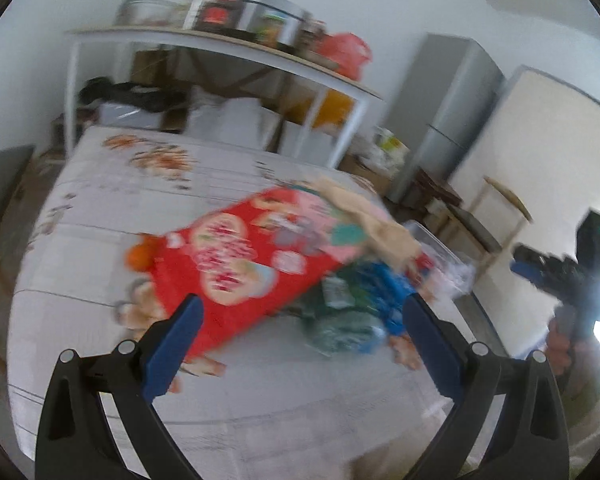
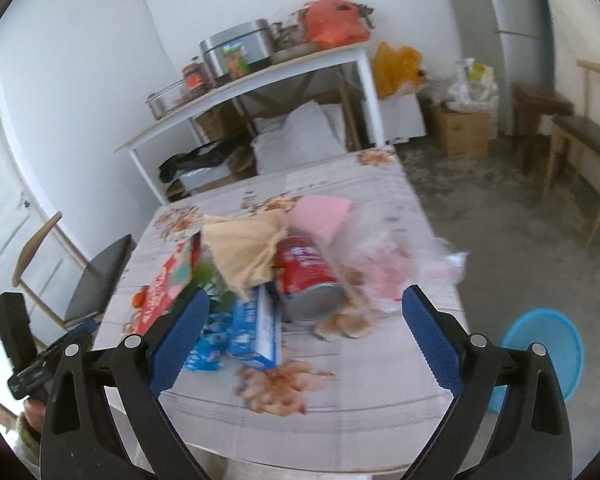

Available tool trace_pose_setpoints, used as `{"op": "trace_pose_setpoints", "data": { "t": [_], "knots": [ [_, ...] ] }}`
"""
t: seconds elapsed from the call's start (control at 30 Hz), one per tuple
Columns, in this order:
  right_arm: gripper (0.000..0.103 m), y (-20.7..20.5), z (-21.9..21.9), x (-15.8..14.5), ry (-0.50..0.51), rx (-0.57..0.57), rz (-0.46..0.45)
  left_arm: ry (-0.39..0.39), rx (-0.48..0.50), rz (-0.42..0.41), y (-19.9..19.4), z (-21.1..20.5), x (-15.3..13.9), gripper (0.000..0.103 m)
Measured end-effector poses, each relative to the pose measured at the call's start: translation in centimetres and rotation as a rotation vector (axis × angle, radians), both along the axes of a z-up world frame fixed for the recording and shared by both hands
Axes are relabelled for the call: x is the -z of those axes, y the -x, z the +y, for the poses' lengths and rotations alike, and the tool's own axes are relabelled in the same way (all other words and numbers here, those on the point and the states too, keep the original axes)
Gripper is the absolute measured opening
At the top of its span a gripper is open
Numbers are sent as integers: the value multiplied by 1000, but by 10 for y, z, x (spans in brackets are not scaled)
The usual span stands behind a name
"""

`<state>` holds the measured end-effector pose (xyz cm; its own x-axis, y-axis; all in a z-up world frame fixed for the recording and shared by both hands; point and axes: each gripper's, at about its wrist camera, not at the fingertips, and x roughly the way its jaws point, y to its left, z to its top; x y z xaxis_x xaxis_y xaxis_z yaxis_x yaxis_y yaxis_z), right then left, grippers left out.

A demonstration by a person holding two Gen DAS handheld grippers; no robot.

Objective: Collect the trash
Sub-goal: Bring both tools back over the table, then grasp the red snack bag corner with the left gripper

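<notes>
- The trash lies heaped mid-counter (image 2: 380, 400): a red can (image 2: 306, 268) on its side, a blue carton (image 2: 256, 328) touching it, a tan paper bag (image 2: 246, 248) on top, a flat red box (image 1: 236, 264) at the left, and a clear plastic bag (image 2: 384, 256) at the right.
- Both grippers hover short of the heap, empty; the right gripper (image 2: 304, 312) has its jaws wide, as does the left gripper (image 1: 300, 316).
- I'd take the loose top piece first, the paper bag, so nothing beneath rolls.
- A blue bin (image 2: 548, 356) stands on the floor beside the counter, likely the drop point.
</notes>
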<state>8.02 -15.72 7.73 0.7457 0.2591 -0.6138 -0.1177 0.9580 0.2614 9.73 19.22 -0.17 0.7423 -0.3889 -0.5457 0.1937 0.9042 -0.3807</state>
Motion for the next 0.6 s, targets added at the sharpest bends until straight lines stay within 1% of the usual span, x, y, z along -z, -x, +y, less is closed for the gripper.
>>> {"op": "trace_pose_setpoints", "data": {
  "t": [0.07,0.1,0.13,0.17,0.2,0.23,0.27,0.3,0.37,0.43,0.5,0.6],
  "knots": [
    [91,-5,10,0,4,-14,6,18,-76,17,-11,24,6,95],
    [91,-6,13,0,1,-22,8,20,-106,24,-16,34,9,89],
    [90,-7,17,0,-6,-35,11,18,-138,38,-23,44,12,86],
    [90,-9,22,0,-12,-46,13,9,-177,73,-35,57,18,80],
    [89,-10,26,0,-16,-57,15,2,-197,101,-45,65,22,71],
    [89,-11,32,1,-25,-75,22,2,-211,128,-54,74,28,68],
    [87,-12,35,2,-35,-85,28,2,-212,167,-68,81,35,66],
    [85,-14,41,3,-58,-109,42,-2,-215,191,-76,85,39,60],
    [83,-17,50,4,-89,-147,62,-4,-209,206,-90,90,47,57],
    [80,-20,62,4,-105,-185,76,-53,-212,223,-103,88,56,50],
    [78,-21,72,2,-108,-216,79,-76,-218,260,-113,88,66,37],
    [77,-24,86,-2,-131,-266,86,-79,-203,276,-117,86,76,27]
  ]
}}
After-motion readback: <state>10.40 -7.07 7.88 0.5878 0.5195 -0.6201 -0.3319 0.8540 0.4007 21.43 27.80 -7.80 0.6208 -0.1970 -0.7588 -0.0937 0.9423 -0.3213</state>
